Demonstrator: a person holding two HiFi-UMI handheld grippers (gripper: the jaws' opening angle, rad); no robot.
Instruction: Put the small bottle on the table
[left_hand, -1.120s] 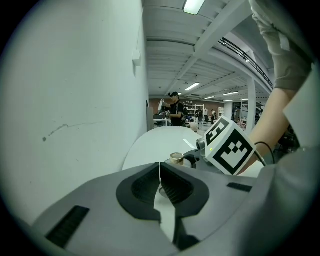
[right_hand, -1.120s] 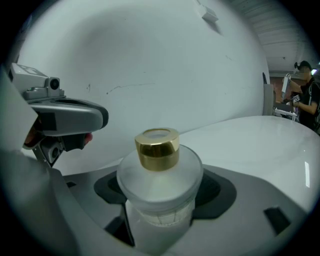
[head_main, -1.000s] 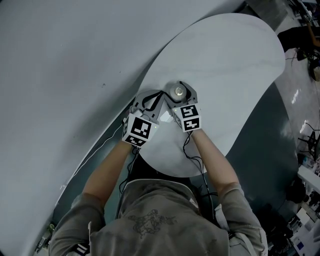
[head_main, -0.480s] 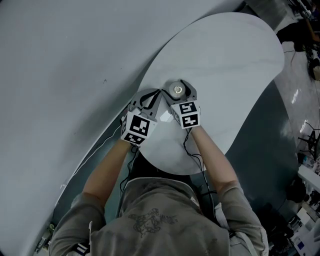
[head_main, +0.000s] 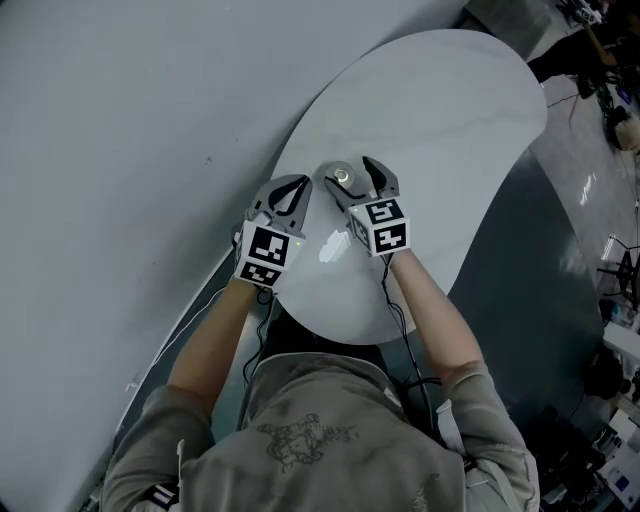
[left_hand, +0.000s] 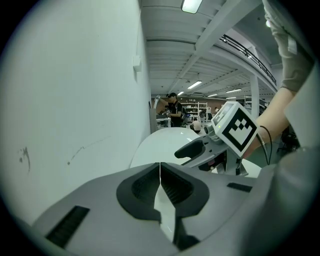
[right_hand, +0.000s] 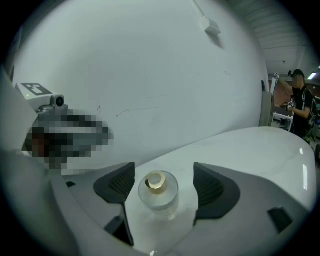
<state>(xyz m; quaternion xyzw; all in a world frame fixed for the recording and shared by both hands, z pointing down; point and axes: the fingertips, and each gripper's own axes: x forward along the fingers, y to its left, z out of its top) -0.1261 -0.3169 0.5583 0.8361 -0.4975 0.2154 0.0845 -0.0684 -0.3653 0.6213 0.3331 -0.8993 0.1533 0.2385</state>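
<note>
The small clear bottle (right_hand: 159, 194) with a gold cap stands upright on the white table (head_main: 450, 110). In the head view the bottle (head_main: 343, 177) is near the table's left edge. My right gripper (right_hand: 164, 166) is open around it, one pad on each side with a gap between each pad and the glass. From above, the right gripper (head_main: 348, 172) straddles the bottle. My left gripper (head_main: 300, 184) is shut and empty, just left of the right one, over the table's edge. In its own view the left gripper (left_hand: 160, 165) has its jaws pressed together, with the right gripper's finger (left_hand: 196, 148) ahead.
A large pale grey wall (head_main: 130, 130) runs along the table's left side, close to both grippers. Dark floor (head_main: 520, 260) lies beyond the table's right edge, with cables and gear at the far right. A person (left_hand: 173, 107) stands far off in a workshop.
The right gripper's jaws have spread apart off the bottle, which now stands free on the table. The left gripper has drawn away to the left, leaving a gap between the two grippers.
</note>
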